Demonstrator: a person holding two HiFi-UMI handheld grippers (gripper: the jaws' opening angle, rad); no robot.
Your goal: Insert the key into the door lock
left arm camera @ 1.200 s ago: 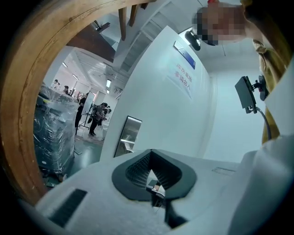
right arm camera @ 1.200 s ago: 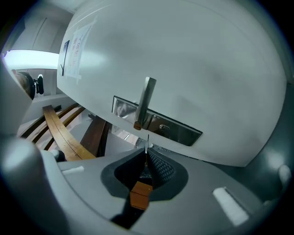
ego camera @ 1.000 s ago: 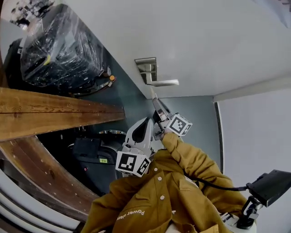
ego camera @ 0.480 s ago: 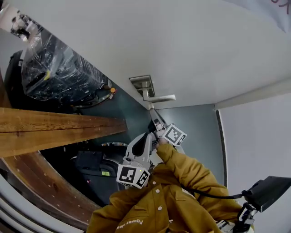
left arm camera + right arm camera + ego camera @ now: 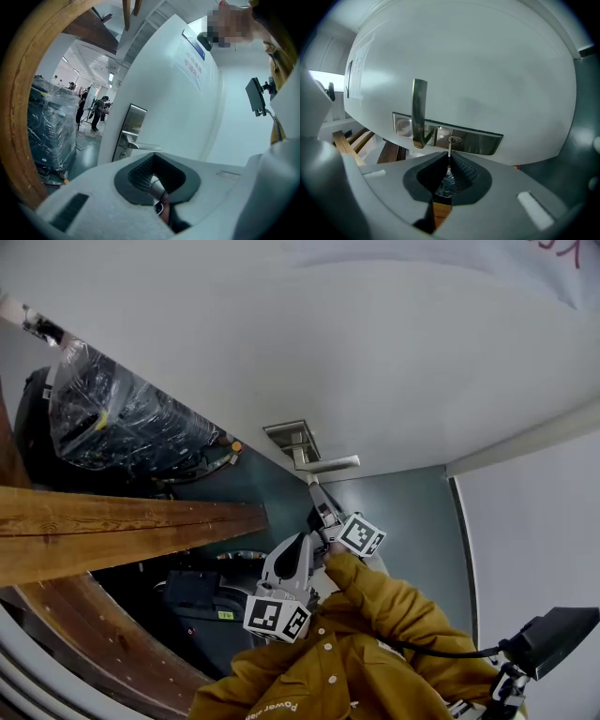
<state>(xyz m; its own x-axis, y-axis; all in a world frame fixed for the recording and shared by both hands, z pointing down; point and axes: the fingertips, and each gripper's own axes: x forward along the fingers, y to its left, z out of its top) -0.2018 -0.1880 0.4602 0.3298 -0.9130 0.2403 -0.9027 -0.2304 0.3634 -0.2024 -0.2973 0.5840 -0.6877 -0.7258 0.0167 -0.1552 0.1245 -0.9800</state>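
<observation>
My right gripper (image 5: 313, 481) points level at the white door (image 5: 403, 362), just under the silver lever handle (image 5: 330, 464). It is shut on a small key (image 5: 449, 151) whose bow sits between the black pads. The thin blade sticks out, and its tip meets the round keyhole (image 5: 453, 139) in the steel lock plate (image 5: 480, 142); how deep it sits I cannot tell. The lever (image 5: 419, 112) hangs just left of the keyhole. My left gripper (image 5: 298, 546) waits shut behind and below the right one, apart from the door, with the lock plate (image 5: 132, 123) ahead of it.
Wooden beams (image 5: 122, 521) run along the left, with a plastic-wrapped pallet load (image 5: 122, 418) beyond them on the green floor. A black device on a stand (image 5: 553, 634) is at the lower right. People stand far off (image 5: 96, 112). A paper notice (image 5: 194, 65) hangs on the door.
The head view has tilted up, so the lock and both grippers sit lower in the frame. My right gripper with the key has edged closer to the lock plate. The left gripper kept still.
</observation>
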